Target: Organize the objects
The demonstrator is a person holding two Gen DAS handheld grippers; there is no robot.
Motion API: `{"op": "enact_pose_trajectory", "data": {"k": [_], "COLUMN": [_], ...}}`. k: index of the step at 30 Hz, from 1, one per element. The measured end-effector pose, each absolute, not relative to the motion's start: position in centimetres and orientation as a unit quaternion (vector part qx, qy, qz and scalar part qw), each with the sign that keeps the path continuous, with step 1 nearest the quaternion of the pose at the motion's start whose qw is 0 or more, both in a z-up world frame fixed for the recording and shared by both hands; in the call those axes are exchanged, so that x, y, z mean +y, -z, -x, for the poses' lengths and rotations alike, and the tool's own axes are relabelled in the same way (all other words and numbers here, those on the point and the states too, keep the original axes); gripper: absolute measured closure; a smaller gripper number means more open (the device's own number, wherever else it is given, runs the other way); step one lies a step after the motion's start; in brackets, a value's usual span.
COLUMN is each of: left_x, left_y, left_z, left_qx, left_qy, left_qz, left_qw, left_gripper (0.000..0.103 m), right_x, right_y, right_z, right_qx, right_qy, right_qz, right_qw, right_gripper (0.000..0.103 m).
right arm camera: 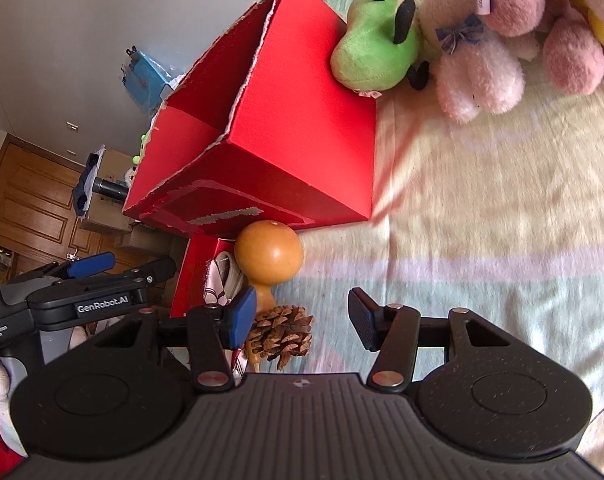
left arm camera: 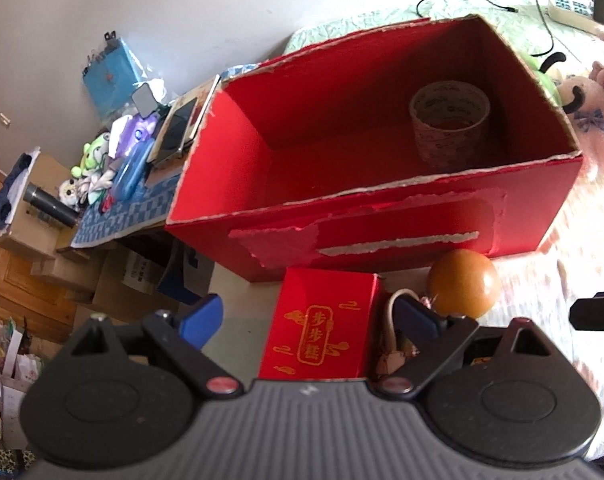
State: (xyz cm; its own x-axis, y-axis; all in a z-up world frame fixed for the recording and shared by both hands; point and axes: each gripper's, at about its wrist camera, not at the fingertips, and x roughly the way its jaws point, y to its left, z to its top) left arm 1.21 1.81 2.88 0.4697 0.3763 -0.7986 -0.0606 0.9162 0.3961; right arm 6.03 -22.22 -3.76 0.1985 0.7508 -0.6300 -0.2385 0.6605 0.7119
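A big open red cardboard box (left arm camera: 366,152) stands on the bed with a tape roll (left arm camera: 450,120) inside. In front of it lie a small red box with gold characters (left arm camera: 322,332) and an orange gourd (left arm camera: 464,284). My left gripper (left arm camera: 312,318) is open, its fingers straddling the small red box with gaps on both sides. In the right wrist view the big box (right arm camera: 262,128) and gourd (right arm camera: 268,256) are ahead. A pine cone (right arm camera: 280,334) lies between the open fingers of my right gripper (right arm camera: 302,320), close to the blue pad (right arm camera: 242,318), and nothing presses on it.
Plush toys, one green (right arm camera: 378,48) and one pink (right arm camera: 502,40), lie on the bed behind the big box. A power strip (left arm camera: 574,10) with cables sits at the far right. A cluttered side table (left arm camera: 134,168) stands left of the bed. Pale blanket (right arm camera: 482,220) stretches to the right.
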Motion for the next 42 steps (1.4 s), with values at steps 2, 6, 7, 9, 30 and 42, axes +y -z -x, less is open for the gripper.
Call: {"op": "enact_pose_trajectory", "data": {"k": [2, 6, 7, 9, 30, 42], "left_x": [1.9, 2.0, 2.0, 1.7, -2.0, -1.5], "left_y": [-3.3, -4.2, -4.3, -4.4, 3.2, 4.7], "left_z": [-0.8, 0.6, 1.0, 1.9, 1.4, 0.4], "left_qx": [0.495, 0.488, 0.486, 0.480, 0.536, 0.552], "left_qy": [-0.110, -0.040, -0.019, 0.024, 0.141, 0.146], "left_qz": [-0.152, -0.119, -0.110, -0.097, -0.013, 0.014], "left_qw": [0.848, 0.864, 0.867, 0.872, 0.832, 0.821], "left_gripper": [0.008, 0.008, 0.008, 0.008, 0.037, 0.053], "right_x": [-22.3, -22.6, -22.7, -22.8, -20.2, -20.6], "right_y": [3.9, 4.3, 4.4, 4.7, 6.6, 6.7], "right_z": [-6.1, -6.3, -6.4, -6.6, -8.1, -8.1], "right_qx": [0.539, 0.547, 0.549, 0.555, 0.609, 0.614], "right_qy": [-0.337, -0.336, -0.337, -0.339, -0.382, -0.376], "right_qz": [-0.239, -0.244, -0.246, -0.253, -0.266, -0.254], "right_qw": [0.734, 0.727, 0.724, 0.717, 0.643, 0.646], "right_gripper": [0.048, 0.048, 0.048, 0.048, 0.047, 0.052]}}
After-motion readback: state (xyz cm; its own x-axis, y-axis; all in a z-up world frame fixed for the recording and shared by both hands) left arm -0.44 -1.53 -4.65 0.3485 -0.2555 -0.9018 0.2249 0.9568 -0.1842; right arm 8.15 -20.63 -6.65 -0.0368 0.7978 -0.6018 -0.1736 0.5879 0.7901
